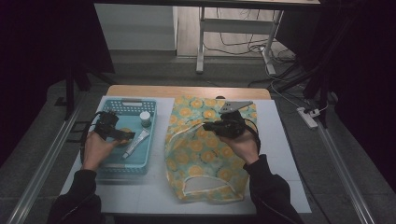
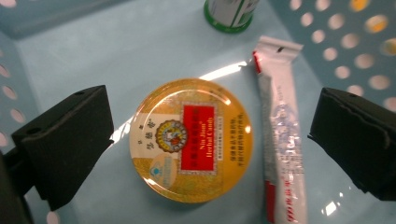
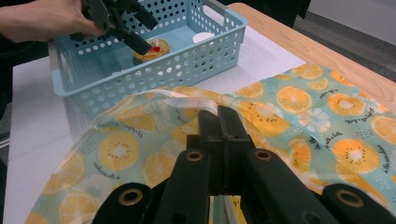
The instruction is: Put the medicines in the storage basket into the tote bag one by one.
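We're hovering left gripper (image 2: 210, 140), fingers spread wide, candy tin (image 2: 193, 139) sitting flat between; right gripper (image 3: 219, 126) pinching bag (image 3: 299, 121) closed.

The left gripper (image 1: 122, 135) is held with jaws spread above the basket (image 1: 105, 103); right of the basket, the right gripper (image 3: 218, 122) is kept closed.

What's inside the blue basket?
Inside the blue basket lie a round gold candy tin, a white tube beside it and a small green-and-white bottle. The left gripper covers part of the tin from above.
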A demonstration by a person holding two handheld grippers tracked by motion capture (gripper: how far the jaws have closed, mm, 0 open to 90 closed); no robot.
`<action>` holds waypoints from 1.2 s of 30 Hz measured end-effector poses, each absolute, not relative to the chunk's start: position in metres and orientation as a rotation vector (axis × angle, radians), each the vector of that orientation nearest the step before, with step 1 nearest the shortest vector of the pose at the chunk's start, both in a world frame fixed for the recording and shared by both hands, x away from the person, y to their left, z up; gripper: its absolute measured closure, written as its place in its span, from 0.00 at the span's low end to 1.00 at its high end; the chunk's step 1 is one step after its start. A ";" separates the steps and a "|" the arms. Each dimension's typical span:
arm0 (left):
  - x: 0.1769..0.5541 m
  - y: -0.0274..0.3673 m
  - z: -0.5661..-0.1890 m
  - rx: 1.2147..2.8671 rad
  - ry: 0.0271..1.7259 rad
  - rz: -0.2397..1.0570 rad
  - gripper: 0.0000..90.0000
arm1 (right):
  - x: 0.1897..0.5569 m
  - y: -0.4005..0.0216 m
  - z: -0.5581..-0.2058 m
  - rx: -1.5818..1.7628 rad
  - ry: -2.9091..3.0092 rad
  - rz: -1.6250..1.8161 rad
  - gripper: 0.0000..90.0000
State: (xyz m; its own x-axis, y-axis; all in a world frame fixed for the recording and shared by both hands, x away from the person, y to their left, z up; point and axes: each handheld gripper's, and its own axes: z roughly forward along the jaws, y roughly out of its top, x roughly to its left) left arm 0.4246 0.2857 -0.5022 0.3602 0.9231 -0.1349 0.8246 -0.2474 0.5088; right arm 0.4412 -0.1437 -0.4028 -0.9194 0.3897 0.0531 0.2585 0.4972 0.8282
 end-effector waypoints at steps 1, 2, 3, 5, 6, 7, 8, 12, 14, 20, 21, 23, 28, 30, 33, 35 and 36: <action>0.426 0.286 -0.504 2.144 1.519 0.252 0.00 | 0.441 -0.144 -0.403 0.565 2.594 1.399 1.00; 0.428 0.285 -0.505 2.157 1.529 0.247 0.00 | 0.441 -0.144 -0.403 0.564 2.593 1.399 1.00; 0.429 0.285 -0.507 2.175 1.533 0.244 0.00 | 0.441 -0.144 -0.403 0.564 2.593 1.400 1.00; 0.431 0.286 -0.510 2.187 1.550 0.230 0.00 | 0.441 -0.144 -0.403 0.567 2.594 1.399 1.00; 0.432 0.285 -0.511 2.198 1.558 0.227 0.00 | 0.441 -0.144 -0.403 0.569 2.593 1.398 1.00; 0.433 0.284 -0.512 2.211 1.564 0.230 0.00 | 0.441 -0.144 -0.403 0.569 2.595 1.397 1.00; 0.434 0.283 -0.512 2.220 1.566 0.227 0.00 | 0.441 -0.144 -0.403 0.569 2.596 1.397 1.00; 0.437 0.282 -0.515 2.252 1.583 0.229 0.01 | 0.441 -0.144 -0.403 0.564 2.595 1.397 1.00; 0.438 0.281 -0.515 2.256 1.590 0.226 0.03 | 0.441 -0.144 -0.403 0.564 2.595 1.397 1.00; 0.439 0.279 -0.519 2.299 1.601 0.221 0.11 | 0.441 -0.144 -0.403 0.564 2.596 1.394 1.00; 0.439 0.279 -0.519 2.301 1.605 0.218 0.13 | 0.441 -0.144 -0.403 0.566 2.597 1.393 1.00; 0.439 0.279 -0.519 2.300 1.603 0.204 0.18 | 0.441 -0.144 -0.404 0.565 2.597 1.393 1.00; 0.440 0.279 -0.519 2.304 1.615 0.191 0.22 | 0.441 -0.144 -0.404 0.567 2.598 1.396 1.00; 0.440 0.279 -0.518 2.303 1.626 0.182 0.23 | 0.441 -0.144 -0.404 0.569 2.599 1.393 1.00; 0.441 0.279 -0.518 2.297 1.646 0.173 0.23 | 0.441 -0.144 -0.404 0.569 2.600 1.392 1.00; 0.440 0.279 -0.517 2.289 1.649 0.172 0.23 | 0.442 -0.144 -0.404 0.570 2.599 1.393 1.00; 0.440 0.280 -0.516 2.281 1.647 0.173 0.23 | 0.442 -0.144 -0.404 0.571 2.597 1.394 1.00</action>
